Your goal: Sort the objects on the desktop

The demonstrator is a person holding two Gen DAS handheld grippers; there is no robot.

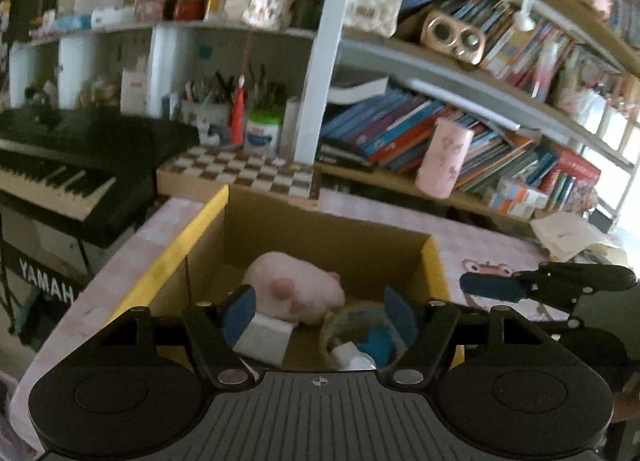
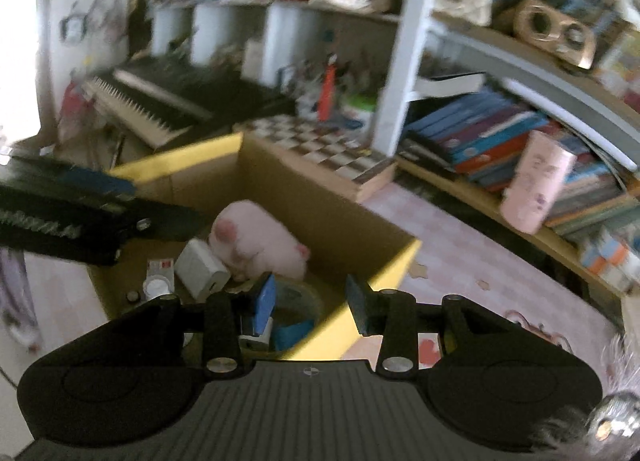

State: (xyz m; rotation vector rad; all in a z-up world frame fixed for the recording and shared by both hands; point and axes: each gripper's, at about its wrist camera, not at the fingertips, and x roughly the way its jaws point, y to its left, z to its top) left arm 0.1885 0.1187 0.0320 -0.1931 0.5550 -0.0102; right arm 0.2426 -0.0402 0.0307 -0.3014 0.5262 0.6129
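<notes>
Reading "YAMAHA" — keyboard stand [image 1: 44, 281] beside cardboard box [image 1: 200, 229].

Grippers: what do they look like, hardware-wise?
Both match. Left gripper and right gripper: black bodies, two round side discs, grey ribbed centre plate with a small crosshair mark, black linkage arms with silver pivot pins, and blue pads on the fingers. No cables or sleeves visible.
</notes>
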